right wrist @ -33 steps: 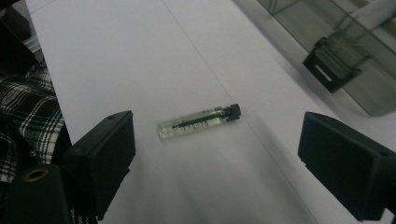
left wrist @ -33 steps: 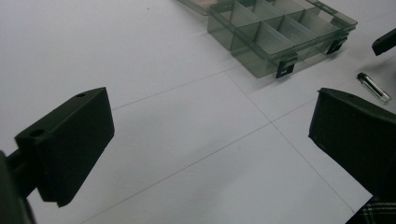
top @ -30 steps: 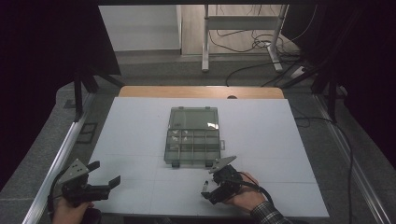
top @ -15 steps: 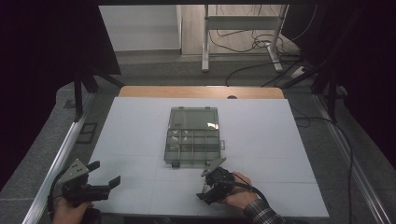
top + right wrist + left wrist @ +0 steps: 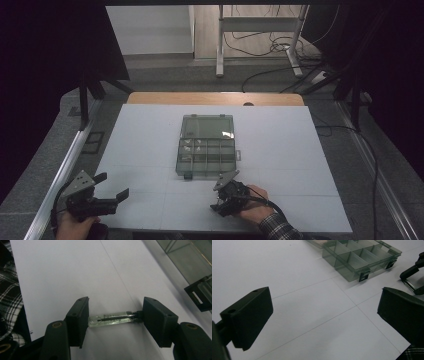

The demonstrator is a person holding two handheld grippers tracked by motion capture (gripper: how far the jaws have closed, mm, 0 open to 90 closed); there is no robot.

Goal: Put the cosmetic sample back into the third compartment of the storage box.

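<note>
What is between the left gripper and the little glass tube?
Just bare white table. In the high view, nothing lies between the open left gripper and the right gripper, whose jaws have just closed endwise on the glass tube.

right gripper (image 5: 115,320): black blocky jaws, brass-ringed screw holes | sleeve (image 5: 277,231): black-and-white plaid | left gripper (image 5: 324,317): black, grey three-cornered plate

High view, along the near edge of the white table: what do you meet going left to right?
Left gripper, jaws apart over bare table → right gripper, jaws closed end to end on a small clear vial, just in front of the compartment box.
</note>
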